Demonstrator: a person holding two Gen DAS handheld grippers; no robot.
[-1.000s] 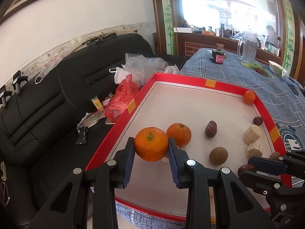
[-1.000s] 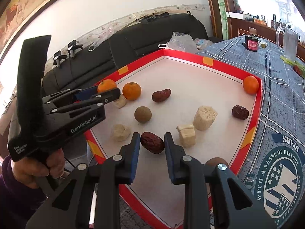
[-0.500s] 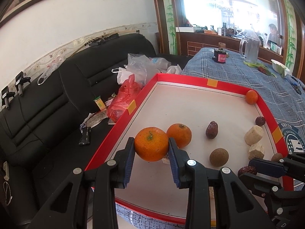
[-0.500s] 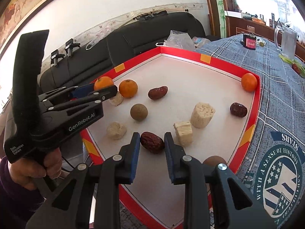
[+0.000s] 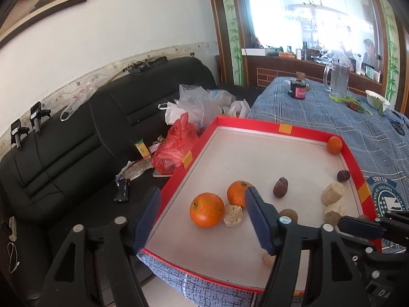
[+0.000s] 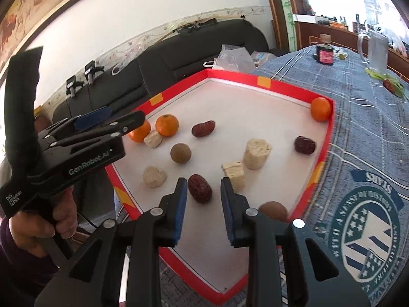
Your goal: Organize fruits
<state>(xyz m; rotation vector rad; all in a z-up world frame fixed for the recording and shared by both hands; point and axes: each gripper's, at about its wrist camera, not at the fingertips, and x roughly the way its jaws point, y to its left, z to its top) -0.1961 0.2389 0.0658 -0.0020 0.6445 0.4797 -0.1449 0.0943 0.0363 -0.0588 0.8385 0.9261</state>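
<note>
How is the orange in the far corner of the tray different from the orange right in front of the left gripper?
The corner orange sits alone against the red tray wall; the near orange lies out on the tray floor, beside a beige chunk and another orange. The near orange shows a green stem spot; the corner orange shows none. The near orange lies ahead of the open left gripper; no gripper is near the corner orange. Both are round and orange.

white wall (image 5: 133, 25), black leather sofa (image 5: 76, 138), bright window (image 5: 306, 12), blue checked tablecloth (image 5: 332, 117)
</note>
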